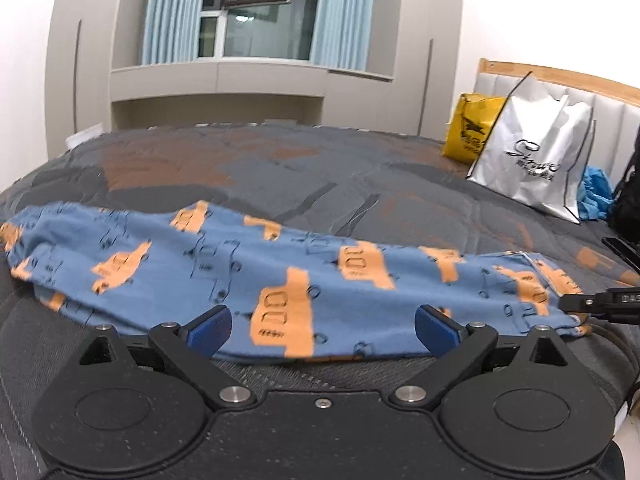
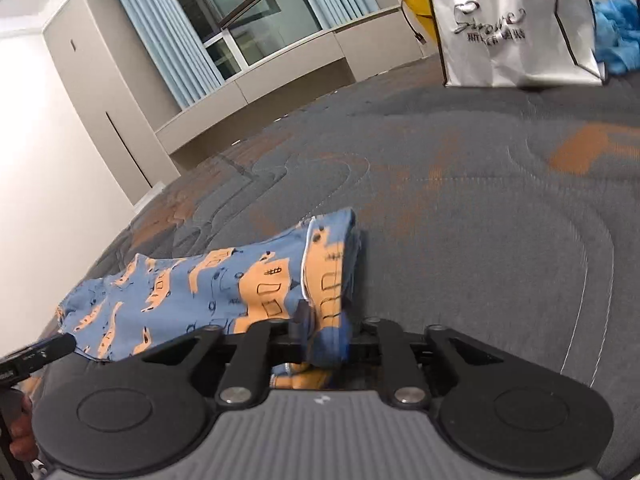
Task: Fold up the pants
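We see a bed (image 1: 320,168) under a grey quilt with orange patches, its padded headboard (image 1: 600,104) wood-trimmed. Behind it a window (image 1: 256,20) reflects a ceiling light, flanked by pale blue curtains (image 1: 172,12), beige cabinets (image 1: 80,60) and white walls.

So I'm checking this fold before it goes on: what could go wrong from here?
The right gripper pinches only one end of the pants, so the bunched cloth could slip out. The left gripper is open over the middle, holding nothing; lifting now may drag the pants crooked across the bed.
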### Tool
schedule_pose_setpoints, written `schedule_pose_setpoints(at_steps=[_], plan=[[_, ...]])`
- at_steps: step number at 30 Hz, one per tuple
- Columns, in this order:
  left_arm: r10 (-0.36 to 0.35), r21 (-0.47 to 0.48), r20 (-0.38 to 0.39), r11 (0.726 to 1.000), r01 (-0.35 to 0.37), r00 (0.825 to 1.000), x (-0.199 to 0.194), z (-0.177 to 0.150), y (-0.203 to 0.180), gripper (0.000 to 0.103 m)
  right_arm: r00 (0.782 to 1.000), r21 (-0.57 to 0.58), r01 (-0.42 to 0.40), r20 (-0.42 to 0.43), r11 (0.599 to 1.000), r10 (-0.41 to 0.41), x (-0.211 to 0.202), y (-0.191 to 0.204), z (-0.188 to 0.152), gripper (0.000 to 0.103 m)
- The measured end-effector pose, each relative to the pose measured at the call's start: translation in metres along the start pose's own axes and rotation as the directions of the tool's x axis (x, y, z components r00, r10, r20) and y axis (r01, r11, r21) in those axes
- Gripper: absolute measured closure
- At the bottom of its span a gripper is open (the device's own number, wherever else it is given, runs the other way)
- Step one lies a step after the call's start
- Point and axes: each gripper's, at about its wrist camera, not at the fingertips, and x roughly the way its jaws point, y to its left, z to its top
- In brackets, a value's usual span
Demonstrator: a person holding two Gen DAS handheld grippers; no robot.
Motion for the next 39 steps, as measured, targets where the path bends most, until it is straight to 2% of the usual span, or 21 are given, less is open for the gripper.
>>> schedule_pose_setpoints(at_steps=[2, 3, 4, 6, 7, 8, 11, 12, 14, 16, 17, 19, 24, 30, 32, 34, 35, 37, 39], plan=[[0.017, -0.016, 0.006, 1.0, -0.017, 1.0, -0.004, -0.002, 0.006, 0.005, 1.0, 0.004, -0.006, 0.017, 1.0, 0.006, -0.005, 0.001, -0.001, 0.054], [0.029, -0.025, 0.011, 0.999, -0.029, 1.0, -0.006, -0.002, 0.009, 0.005, 0.999, 0.008, -0.001, 0.042, 1.0, 0.001, -0.01, 0.002, -0.001, 0.038], [0.044, -0.039, 0.02, 0.998, -0.043, 0.999, -0.01, -0.003, 0.015, 0.005, 0.998, 0.006, 0.012, 0.068, 1.0, -0.012, -0.015, 0.004, -0.001, 0.028], [0.078, -0.068, 0.032, 0.995, -0.076, 0.996, -0.017, -0.004, 0.026, 0.005, 0.994, -0.027, 0.049, 0.104, 0.998, -0.046, -0.019, 0.008, -0.005, 0.018], [0.101, -0.084, 0.032, 0.992, -0.098, 0.994, -0.021, -0.005, 0.033, 0.005, 0.993, -0.044, 0.069, 0.096, 0.997, -0.064, -0.017, 0.009, -0.007, 0.015], [0.131, -0.102, 0.029, 0.987, -0.128, 0.991, -0.026, -0.006, 0.043, 0.005, 0.993, -0.073, 0.097, 0.071, 0.993, -0.092, -0.011, 0.011, -0.011, 0.015], [0.222, -0.138, 0.026, 0.966, -0.217, 0.975, -0.041, -0.006, 0.074, 0.004, 0.988, -0.144, 0.13, 0.099, 0.981, -0.116, -0.012, 0.018, -0.018, 0.01], [0.259, -0.148, 0.026, 0.956, -0.253, 0.965, -0.045, -0.005, 0.085, 0.002, 0.987, -0.154, 0.134, 0.104, 0.979, -0.119, -0.013, 0.021, -0.02, 0.005], [0.357, -0.158, 0.02, 0.923, -0.35, 0.934, -0.052, -0.004, 0.108, 0.001, 0.984, -0.148, 0.142, 0.132, 0.979, -0.123, -0.017, 0.027, -0.021, 0.001], [0.469, -0.169, 0.005, 0.871, -0.462, 0.883, -0.055, 0.0, 0.131, 0.001, 0.979, -0.157, 0.151, 0.161, 0.976, -0.126, -0.021, 0.035, -0.019, 0.0], [0.497, -0.182, 0.002, 0.853, -0.488, 0.868, -0.055, 0.004, 0.143, 0.001, 0.976, -0.165, 0.156, 0.178, 0.974, -0.126, -0.022, 0.04, -0.018, 0.0], [0.513, -0.223, -0.003, 0.836, -0.5, 0.859, -0.055, 0.01, 0.173, 0.001, 0.972, -0.178, 0.15, 0.207, 0.972, -0.112, -0.023, 0.05, -0.016, 0.0], [0.505, -0.31, 0.001, 0.821, -0.48, 0.863, -0.04, 0.031, 0.234, 0.001, 0.974, -0.194, 0.078, 0.222, 0.978, -0.033, -0.011, 0.082, -0.024, 0.0], [0.415, -0.4, -0.083, 0.819, -0.411, 0.906, 0.005, 0.053, 0.288, 0.008, 0.988, -0.198, -0.029, 0.146, 0.98, 0.059, 0.02, 0.122, -0.041, 0.0], [0.393, -0.408, -0.105, 0.821, -0.4, 0.914, 0.021, 0.058, 0.297, 0.017, 0.989, -0.158, -0.083, 0.111, 0.984, 0.101, 0.031, 0.133, -0.043, 0.0], [0.388, -0.395, -0.142, 0.821, -0.412, 0.911, 0.034, 0.063, 0.306, 0.037, 0.989, -0.124, -0.106, 0.091, 0.987, 0.117, 0.038, 0.141, -0.044, 0.0], [0.377, -0.39, -0.149, 0.827, -0.404, 0.914, 0.04, 0.065, 0.308, 0.045, 0.988, -0.104, -0.117, 0.085, 0.988, 0.126, 0.044, 0.146, -0.044, 0.0], [0.326, -0.397, -0.154, 0.844, -0.36, 0.933, 0.051, 0.069, 0.315, 0.081, 0.987, -0.072, -0.138, 0.074, 0.988, 0.143, 0.053, 0.153, -0.044, 0.0], [0.315, -0.382, -0.146, 0.856, -0.348, 0.938, 0.056, 0.074, 0.316, 0.082, 0.99, -0.072, -0.112, 0.072, 0.991, 0.117, 0.063, 0.163, -0.044, 0.0]])
